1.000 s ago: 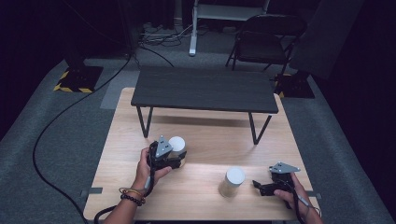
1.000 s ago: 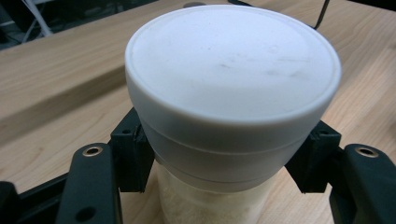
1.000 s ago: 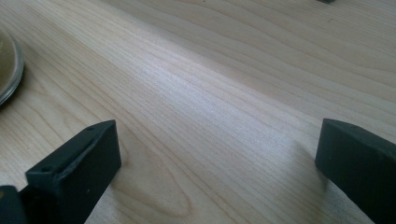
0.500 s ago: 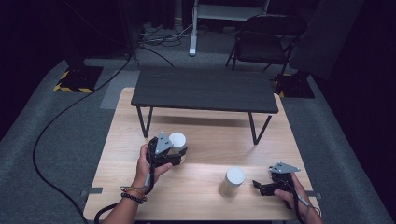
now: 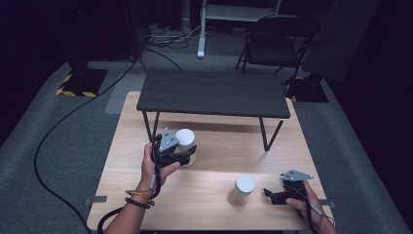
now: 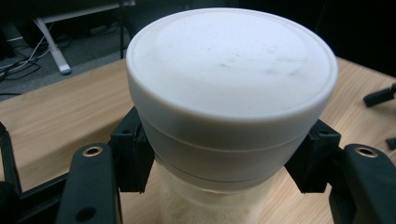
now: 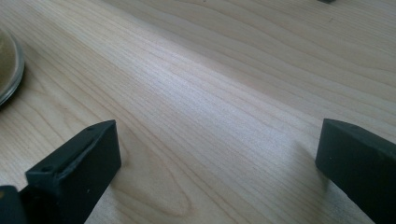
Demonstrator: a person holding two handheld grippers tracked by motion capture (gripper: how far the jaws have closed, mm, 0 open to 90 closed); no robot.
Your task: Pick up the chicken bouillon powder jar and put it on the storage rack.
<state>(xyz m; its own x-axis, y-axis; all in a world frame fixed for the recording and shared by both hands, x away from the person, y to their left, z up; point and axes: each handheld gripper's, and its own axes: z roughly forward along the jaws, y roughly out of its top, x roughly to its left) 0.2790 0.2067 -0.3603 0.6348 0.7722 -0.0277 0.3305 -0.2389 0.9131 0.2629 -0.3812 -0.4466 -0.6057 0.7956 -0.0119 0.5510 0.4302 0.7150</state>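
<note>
A jar with a white lid (image 5: 185, 138) and pale contents is held a little above the wooden table (image 5: 204, 214) at its left middle. My left gripper (image 5: 187, 154) is shut on it. In the left gripper view the black pads (image 6: 133, 156) press on the jar (image 6: 231, 93) just under its lid. A second white-lidded jar (image 5: 242, 190) stands upright at the front right. My right gripper (image 5: 269, 195) rests on the table just right of that jar, pointing at it, open. Bare wood lies between its fingers (image 7: 219, 158), with the jar's base (image 7: 7, 70) at the left edge.
A low black bench (image 5: 214, 92) stands across the far half of the table, its legs (image 5: 148, 126) just behind the held jar. A folding chair (image 5: 275, 46) and cables (image 5: 63, 122) lie on the grey floor beyond.
My left gripper has lifted the jar upward off the table. The right gripper and the second jar have stayed where they were.
</note>
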